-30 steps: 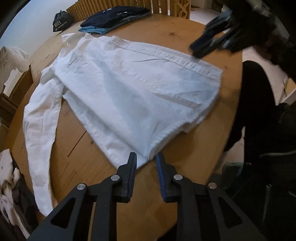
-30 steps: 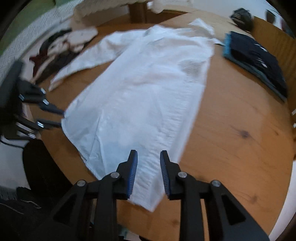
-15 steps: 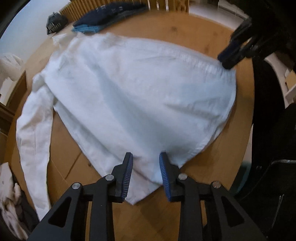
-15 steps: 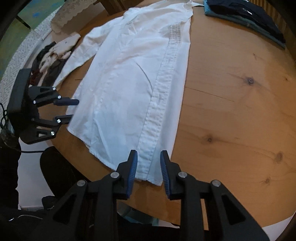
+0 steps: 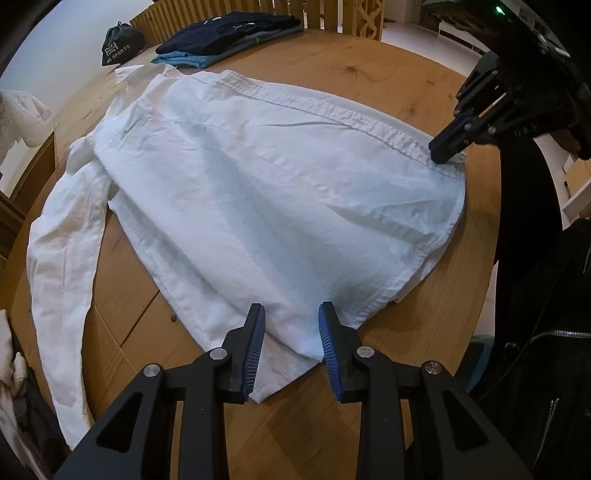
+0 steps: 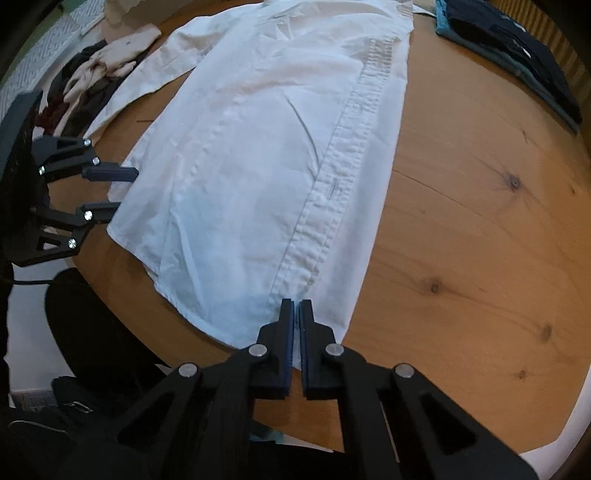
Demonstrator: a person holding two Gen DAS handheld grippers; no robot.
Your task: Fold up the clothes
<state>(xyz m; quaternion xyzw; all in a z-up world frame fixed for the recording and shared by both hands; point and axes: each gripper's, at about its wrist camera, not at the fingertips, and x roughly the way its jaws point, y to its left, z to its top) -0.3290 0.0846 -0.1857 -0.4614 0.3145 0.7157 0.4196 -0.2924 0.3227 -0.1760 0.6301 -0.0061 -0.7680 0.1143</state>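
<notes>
**Right gripper clamped on hem, left gripper straddling corner**

The white shirt [image 5: 258,192] lay flat on the wooden table [image 6: 461,229]. The left gripper [image 5: 291,347] stood with fingers apart, the hem corner between them. The right gripper [image 6: 296,332] was pinched together on the hem beside the button strip; half a second before, its fingers were apart. Shirt wrinkled, one sleeve [image 5: 62,266] trailing toward the table edge.

A round wooden table [image 5: 388,77] with knots in its planks fills the room's middle. Behind the table stands a slatted wooden railing [image 5: 325,13], with a pale wall [image 5: 55,29] left of it.
</notes>
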